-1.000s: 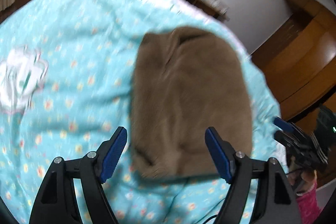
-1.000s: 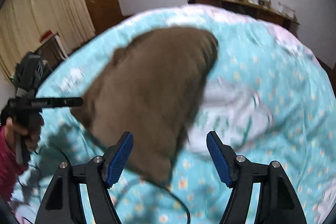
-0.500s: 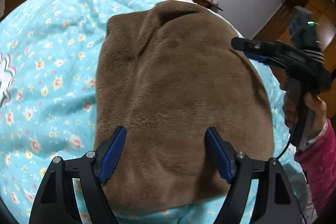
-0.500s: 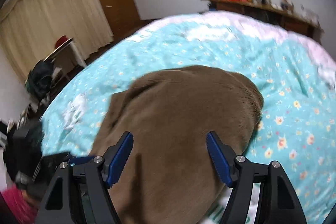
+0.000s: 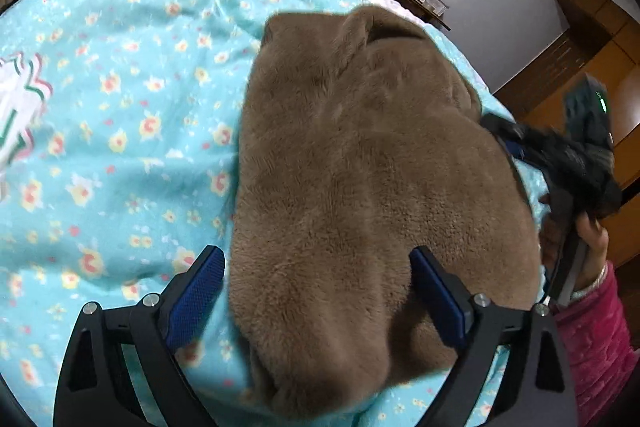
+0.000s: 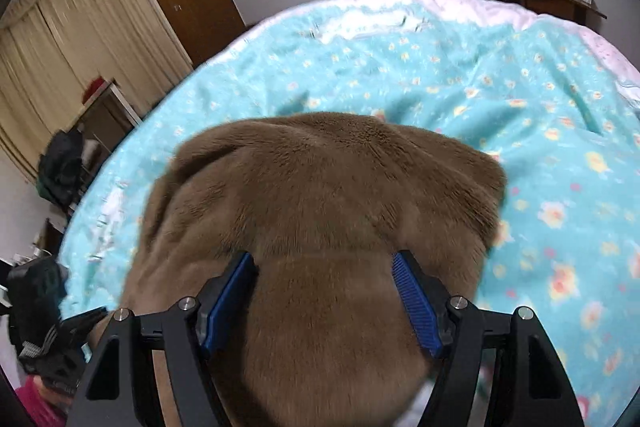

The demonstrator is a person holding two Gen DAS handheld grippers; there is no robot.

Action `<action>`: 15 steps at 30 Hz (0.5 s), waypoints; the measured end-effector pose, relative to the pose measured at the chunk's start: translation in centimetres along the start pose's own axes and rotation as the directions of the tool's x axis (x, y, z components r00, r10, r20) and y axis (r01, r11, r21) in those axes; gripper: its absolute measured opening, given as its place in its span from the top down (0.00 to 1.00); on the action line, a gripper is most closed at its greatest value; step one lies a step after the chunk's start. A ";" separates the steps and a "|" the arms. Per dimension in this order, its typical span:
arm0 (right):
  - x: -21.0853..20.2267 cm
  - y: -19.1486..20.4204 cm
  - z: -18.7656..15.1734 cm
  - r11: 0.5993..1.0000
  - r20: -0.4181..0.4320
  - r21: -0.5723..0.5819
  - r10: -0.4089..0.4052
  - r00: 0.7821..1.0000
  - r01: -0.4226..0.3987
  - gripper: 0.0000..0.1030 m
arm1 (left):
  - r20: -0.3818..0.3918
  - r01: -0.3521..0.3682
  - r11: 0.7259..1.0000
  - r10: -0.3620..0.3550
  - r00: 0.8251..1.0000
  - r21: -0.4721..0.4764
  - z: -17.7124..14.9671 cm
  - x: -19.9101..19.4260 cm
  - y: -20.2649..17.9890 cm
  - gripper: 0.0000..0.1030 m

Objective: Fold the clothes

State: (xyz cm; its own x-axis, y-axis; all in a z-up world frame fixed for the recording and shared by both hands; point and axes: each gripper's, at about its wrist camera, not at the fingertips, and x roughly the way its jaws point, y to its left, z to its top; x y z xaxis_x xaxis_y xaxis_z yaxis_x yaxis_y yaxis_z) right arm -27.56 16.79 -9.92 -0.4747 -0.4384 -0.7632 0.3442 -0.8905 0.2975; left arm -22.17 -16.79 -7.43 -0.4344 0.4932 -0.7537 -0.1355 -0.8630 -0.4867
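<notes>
1. A brown fleece garment (image 5: 372, 187) lies on a bed with a turquoise floral quilt (image 5: 120, 107), already folded into a thick, roughly rectangular bundle.
2. The left hand-held gripper (image 5: 316, 291) hovers just above the garment's near edge; its jaws are opening wide, with fleece below them but not pinched.
3. The right hand-held gripper (image 6: 324, 287) stands over the same bundle, jaws moderately wide, pads apart from the fleece, holding nothing.
4. Judging by its compact shape, this garment seems nearly finished; perhaps only smoothing or a final fold remains.
5. A white patterned item (image 5: 16, 111) lies far left of the left hand-held gripper, possibly unfolded.
</notes>
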 end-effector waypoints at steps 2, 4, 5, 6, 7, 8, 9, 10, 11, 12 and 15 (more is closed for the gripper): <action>-1.6 -0.8 -0.9 0.998 0.000 0.050 0.041 0.999 -0.041 0.28 | 0.013 0.024 1.000 -0.024 1.000 -0.020 0.8 -1.2 0.6 0.08; -2.9 -1.9 -1.9 0.990 -0.004 0.116 0.086 0.996 -0.085 0.28 | 0.027 0.048 0.997 -0.047 0.999 -0.052 2.1 -2.1 1.4 0.08; -3.3 -2.5 -2.4 0.981 -0.004 0.160 0.115 0.993 -0.113 0.28 | 0.031 0.063 0.996 -0.061 0.998 -0.068 2.8 -2.4 1.8 0.08; -3.5 -3.0 -2.9 0.970 -0.007 0.200 0.142 0.990 -0.138 0.28 | 0.029 0.076 0.994 -0.074 0.997 -0.078 3.3 -2.3 2.1 0.08; -3.5 -3.4 -3.4 0.958 -0.011 0.237 0.170 0.985 -0.163 0.27 | 0.028 0.081 0.993 -0.079 0.996 -0.086 4.0 -2.4 2.4 0.07; -3.4 -3.7 -3.9 0.949 -0.018 0.263 0.188 0.982 -0.177 0.27 | 0.013 0.096 0.992 -0.095 0.995 -0.084 4.6 -2.1 2.4 0.07; -3.2 -3.8 -4.3 0.942 -0.027 0.281 0.200 0.979 -0.185 0.27 | -0.001 0.110 0.991 -0.110 0.994 -0.083 5.1 -1.7 2.4 0.07; -3.0 -3.8 -4.7 0.937 -0.035 0.293 0.209 0.977 -0.190 0.27 | -0.018 0.110 0.991 -0.112 0.994 -0.077 5.3 -0.5 1.6 0.07; -2.7 -3.8 -5.0 0.934 -0.040 0.300 0.217 0.975 -0.195 0.27 | -0.034 0.111 0.991 -0.113 0.993 -0.070 5.6 0.6 0.9 0.07; -2.4 -3.8 -5.3 0.930 -0.043 0.307 0.224 0.974 -0.201 0.27 | -0.052 0.107 0.993 -0.110 0.993 -0.053 5.8 1.5 0.9 0.07; -1.7 -3.7 -5.7 0.915 -0.039 0.326 0.262 0.964 -0.236 0.27 | -0.092 0.090 0.996 -0.092 0.992 -0.020 5.2 3.6 0.8 0.07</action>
State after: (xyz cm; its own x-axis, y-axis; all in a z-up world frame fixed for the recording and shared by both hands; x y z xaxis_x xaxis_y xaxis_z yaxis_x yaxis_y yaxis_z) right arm -23.43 21.56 -12.98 -0.3359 -0.6514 -0.6803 0.1625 -0.7516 0.6393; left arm -28.46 -16.28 -8.26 -0.3360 0.5781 -0.7436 -0.1558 -0.8127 -0.5615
